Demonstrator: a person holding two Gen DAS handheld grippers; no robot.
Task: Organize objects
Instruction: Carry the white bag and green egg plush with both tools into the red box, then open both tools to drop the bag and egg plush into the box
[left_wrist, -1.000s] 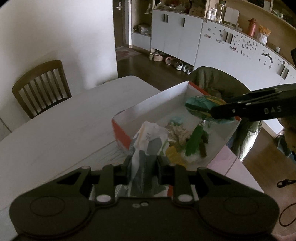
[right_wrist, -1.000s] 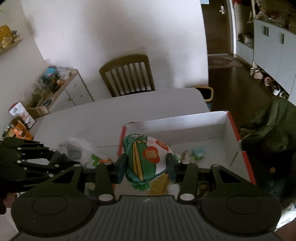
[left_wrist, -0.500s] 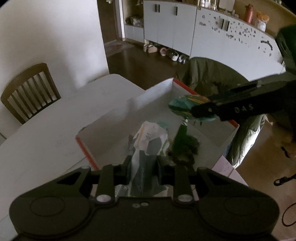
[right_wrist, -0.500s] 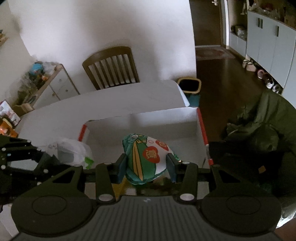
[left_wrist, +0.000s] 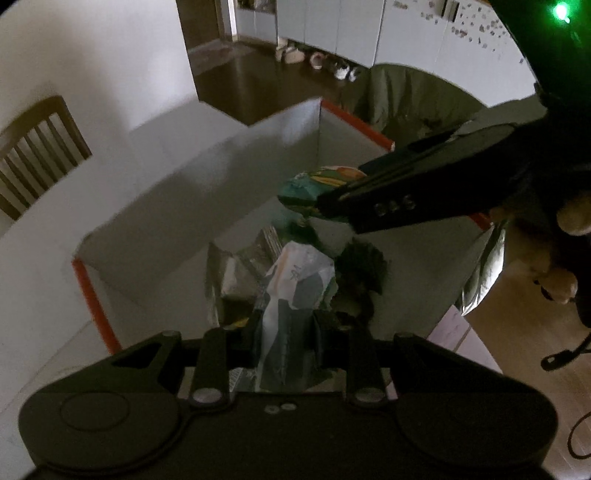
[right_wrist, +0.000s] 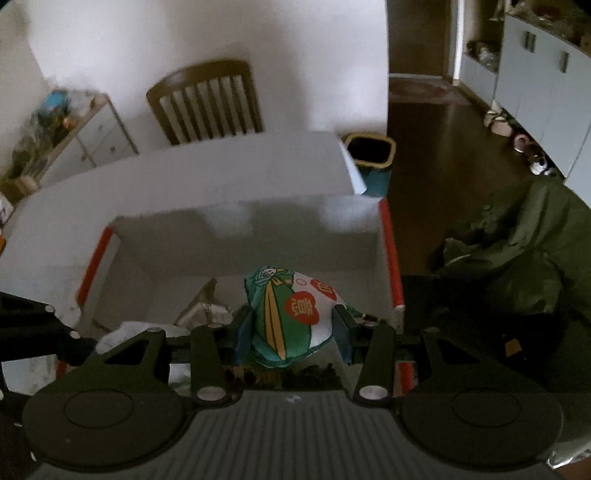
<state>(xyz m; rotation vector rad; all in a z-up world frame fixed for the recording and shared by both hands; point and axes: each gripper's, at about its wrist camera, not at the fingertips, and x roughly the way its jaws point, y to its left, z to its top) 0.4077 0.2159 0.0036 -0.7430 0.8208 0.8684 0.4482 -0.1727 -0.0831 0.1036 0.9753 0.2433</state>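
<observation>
White cardboard box with orange edges (right_wrist: 386, 251) sits on the table, both loads hanging over its inside, so the step in hand looks like dropping items in. The right gripper (right_wrist: 291, 326) is clamped on a puffy green-and-white snack bag (right_wrist: 291, 314); the left gripper (left_wrist: 284, 325) pinches a crumpled white plastic bag (left_wrist: 295, 280). Next, each likely needs lowering, then spreading its jaws

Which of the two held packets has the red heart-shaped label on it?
The green snack bag in the right gripper. It is puffy, green and white with red labels; the left gripper holds a flatter whitish plastic bag without them.
</observation>
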